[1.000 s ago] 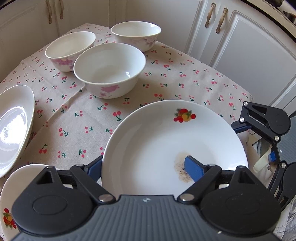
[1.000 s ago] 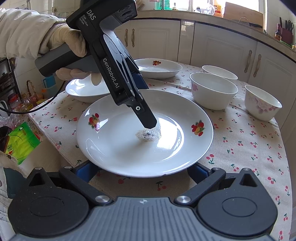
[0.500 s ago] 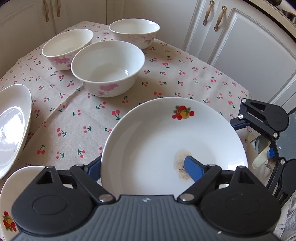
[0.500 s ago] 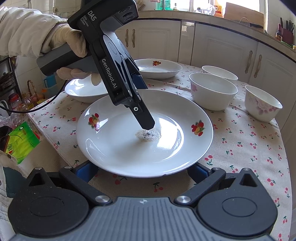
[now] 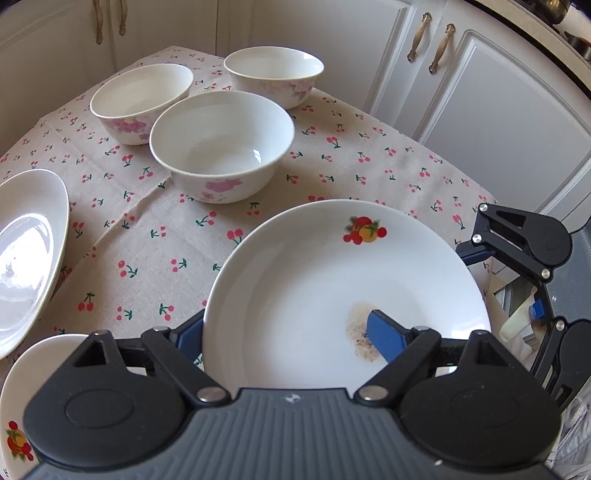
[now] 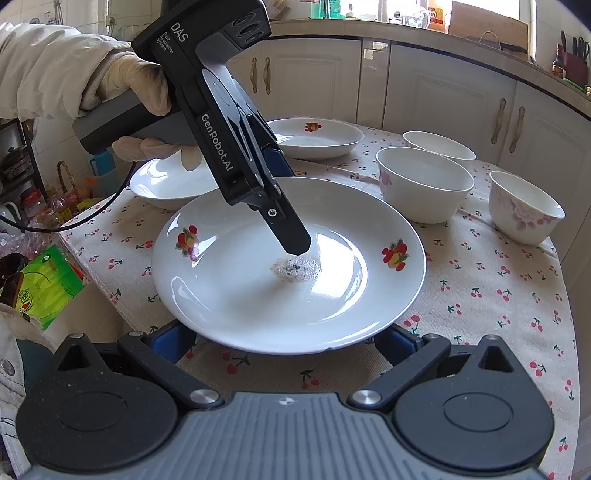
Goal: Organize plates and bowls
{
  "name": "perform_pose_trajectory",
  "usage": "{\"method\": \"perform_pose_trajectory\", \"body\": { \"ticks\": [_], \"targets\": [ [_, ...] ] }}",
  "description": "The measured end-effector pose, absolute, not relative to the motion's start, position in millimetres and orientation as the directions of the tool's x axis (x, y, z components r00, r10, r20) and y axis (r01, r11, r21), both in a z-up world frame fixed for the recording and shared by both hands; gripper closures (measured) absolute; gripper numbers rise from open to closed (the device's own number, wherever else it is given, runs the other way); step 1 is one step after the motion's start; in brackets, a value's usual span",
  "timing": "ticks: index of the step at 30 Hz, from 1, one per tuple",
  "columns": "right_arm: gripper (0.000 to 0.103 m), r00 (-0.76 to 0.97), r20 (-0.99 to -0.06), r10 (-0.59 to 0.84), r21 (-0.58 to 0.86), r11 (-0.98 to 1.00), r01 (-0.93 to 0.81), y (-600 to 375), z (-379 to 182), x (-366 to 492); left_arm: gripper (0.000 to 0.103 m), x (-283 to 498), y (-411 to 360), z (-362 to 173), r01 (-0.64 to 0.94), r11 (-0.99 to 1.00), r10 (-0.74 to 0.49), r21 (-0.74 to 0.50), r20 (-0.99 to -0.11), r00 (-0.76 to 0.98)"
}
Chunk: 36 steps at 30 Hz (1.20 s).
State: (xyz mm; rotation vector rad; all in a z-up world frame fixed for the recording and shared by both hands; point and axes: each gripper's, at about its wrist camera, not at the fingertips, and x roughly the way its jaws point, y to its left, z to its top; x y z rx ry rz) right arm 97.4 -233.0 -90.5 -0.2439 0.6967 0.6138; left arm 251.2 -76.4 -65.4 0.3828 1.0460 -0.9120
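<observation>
Plate (image 6: 258,295) at the tablecloth's (image 6: 480,295) near edge, rim between left gripper's (image 5: 288,334) closing fingers (steep down-tilt, one finger on the food smear). Right gripper (image 6: 284,341) straddles the near rim, jaws apart.

Cherry-print tablecloth (image 6: 480,295) covers the table, creased near its middle, hanging over the near-left edge. White cabinet doors (image 6: 436,96) stand just behind the cloth, brass handles (image 6: 504,120) paired on them. Countertop (image 6: 369,27) above the cabinets, cluttered; a knife block (image 6: 572,62) at its far right. Left of the cloth, lower down: green packet (image 6: 44,280), small jars (image 6: 33,199), black cable (image 6: 74,221).
</observation>
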Motion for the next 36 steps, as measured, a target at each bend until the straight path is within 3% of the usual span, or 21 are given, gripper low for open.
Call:
{"method": "perform_pose_trajectory", "body": {
  "ticks": [18, 36],
  "targets": [
    [0.0, 0.576, -0.659, 0.483, -0.004, 0.764, -0.645, -223, -64, 119, 0.014, 261, -54, -37, 0.77, 0.626, -0.474, -0.128, -0.846, 0.245],
    [0.0, 0.477, -0.659, 0.582, 0.0, 0.634, -0.774, -144, -55, 153, 0.014, 260, 40, -24, 0.652, 0.75, -0.441, -0.111, -0.818, 0.368]
  ]
}}
